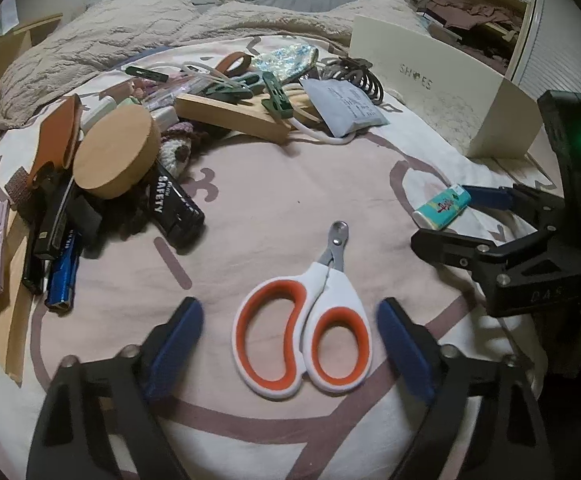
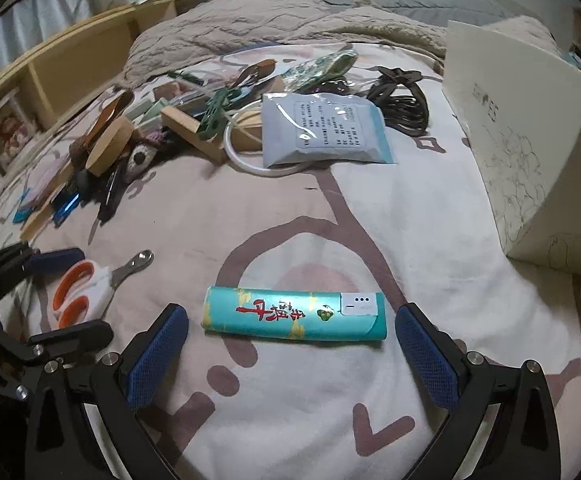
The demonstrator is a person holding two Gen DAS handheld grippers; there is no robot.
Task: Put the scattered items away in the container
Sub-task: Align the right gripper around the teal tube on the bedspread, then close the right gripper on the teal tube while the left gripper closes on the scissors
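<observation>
Both claws poised over small items on the bed

The box [image 2: 530, 152] waits at right of frame; square each claw and close gently. Left claw [image 1: 290, 344] gapes wide around the clippers [image 1: 306, 320], touching nothing; right claw [image 2: 290, 344] likewise straddles the lighter [image 2: 294, 314], bottom centre

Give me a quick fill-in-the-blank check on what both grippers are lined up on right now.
1. The open left gripper brackets the ____ handles of the clippers.
2. The open right gripper brackets a ____ lighter.
3. The word on the cream box reads ____.

Missing: orange; teal; SHOES
</observation>
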